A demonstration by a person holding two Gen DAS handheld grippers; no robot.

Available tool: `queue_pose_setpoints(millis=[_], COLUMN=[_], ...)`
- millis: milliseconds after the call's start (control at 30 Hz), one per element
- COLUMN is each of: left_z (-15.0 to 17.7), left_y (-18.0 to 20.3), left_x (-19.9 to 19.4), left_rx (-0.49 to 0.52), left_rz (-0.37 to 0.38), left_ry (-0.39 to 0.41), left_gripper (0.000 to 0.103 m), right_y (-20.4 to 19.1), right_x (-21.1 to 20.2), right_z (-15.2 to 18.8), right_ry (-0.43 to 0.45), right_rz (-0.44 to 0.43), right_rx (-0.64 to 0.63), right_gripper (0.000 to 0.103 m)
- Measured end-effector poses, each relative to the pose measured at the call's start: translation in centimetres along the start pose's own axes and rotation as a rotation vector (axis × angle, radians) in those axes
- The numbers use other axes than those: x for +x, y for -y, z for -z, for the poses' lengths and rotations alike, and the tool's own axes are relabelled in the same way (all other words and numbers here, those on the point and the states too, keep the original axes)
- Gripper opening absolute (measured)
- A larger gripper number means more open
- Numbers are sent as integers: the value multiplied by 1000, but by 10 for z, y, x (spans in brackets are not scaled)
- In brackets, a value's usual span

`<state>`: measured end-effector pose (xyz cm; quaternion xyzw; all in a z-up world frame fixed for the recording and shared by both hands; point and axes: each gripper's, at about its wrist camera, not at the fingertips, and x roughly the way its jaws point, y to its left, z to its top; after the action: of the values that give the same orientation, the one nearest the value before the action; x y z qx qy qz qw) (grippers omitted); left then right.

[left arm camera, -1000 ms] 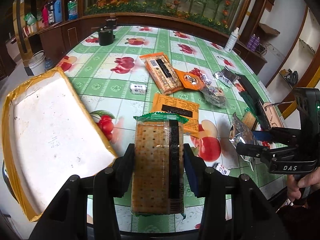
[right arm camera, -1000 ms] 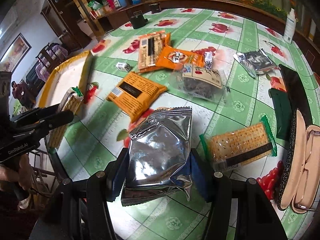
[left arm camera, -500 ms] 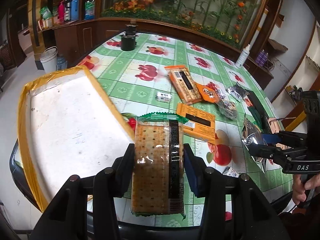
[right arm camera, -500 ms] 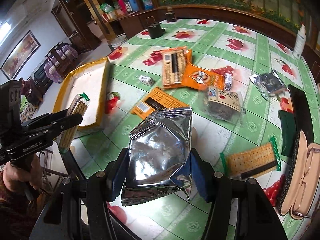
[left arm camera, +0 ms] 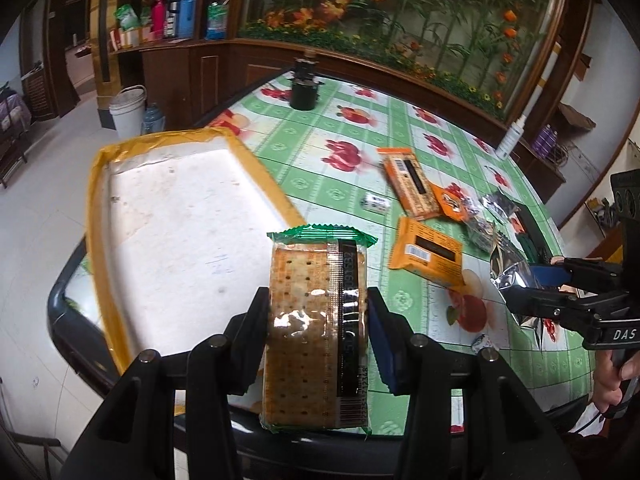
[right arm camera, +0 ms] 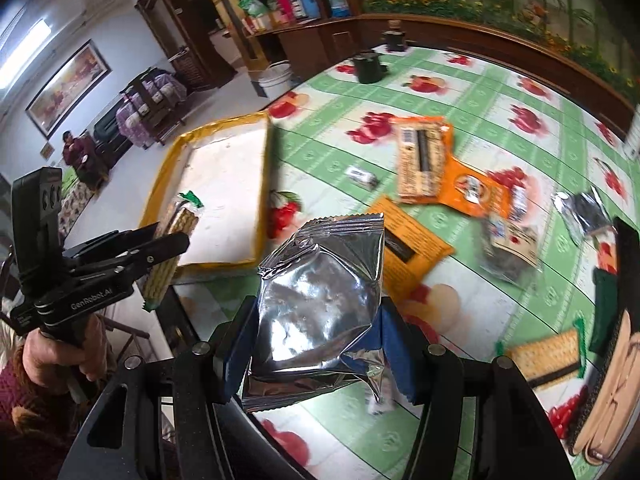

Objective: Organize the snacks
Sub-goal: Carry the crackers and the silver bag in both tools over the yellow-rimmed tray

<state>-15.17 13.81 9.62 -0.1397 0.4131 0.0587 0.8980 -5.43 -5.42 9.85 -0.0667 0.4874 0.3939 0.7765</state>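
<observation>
A cracker packet (left arm camera: 318, 332) with a green-edged wrapper is clamped between the two fingers of the left gripper (left arm camera: 318, 320), its long axis running straight forward along them. Ahead and to the left of that gripper lies the tray (left arm camera: 96, 208), yellow-rimmed with a bare white floor, at the near left corner of the table; the packet's far end hangs near the tray's right rim, so the left hand is the nearer one to it. The right gripper (right arm camera: 316, 340) is closed on a crumpled silver foil bag (right arm camera: 320, 300), held above the table to the right of the tray and farther from it. Further ahead of both grippers, loose on the green fruit-print tablecloth (left arm camera: 320, 168), are orange snack packs (left arm camera: 428, 252), a second cracker packet (right arm camera: 548, 354) and a small wrapped sweet (left arm camera: 375, 202). Beyond stand dark wood cabinets (left arm camera: 180, 76) and a flower mural (left arm camera: 400, 12).
</observation>
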Motion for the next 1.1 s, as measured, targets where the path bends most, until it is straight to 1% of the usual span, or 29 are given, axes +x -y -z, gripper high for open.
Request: queue_pose_setpoints(millis=[300, 533, 733, 867, 1000, 1100], left_z=[-3, -20, -48, -66, -81, -90], left_y=[-41, -75, -103, -125, -138, -146], left_x=[-16, -15, 7, 33, 56, 73], left_rx=[-47, -99, -143, -182, -176, -184], left_rz=[-65, -86, -95, -113, -137, -141], left_ry=[9, 14, -3, -29, -45, -62], left_gripper=[46, 46, 46, 46, 46, 46], right_y=[-45, -89, -108, -109, -107, -111], right_x=[21, 50, 78, 97, 119, 136], right_z=[-35, -73, -109, -139, -173, -190], right_ry=[-13, -19, -38, -45, -50, -59], right_rz=[-70, -107, -115, -137, -148, -137], right_rx=[-91, -173, -192, -152, -105, -101], right_gripper=[64, 64, 64, 64, 64, 64])
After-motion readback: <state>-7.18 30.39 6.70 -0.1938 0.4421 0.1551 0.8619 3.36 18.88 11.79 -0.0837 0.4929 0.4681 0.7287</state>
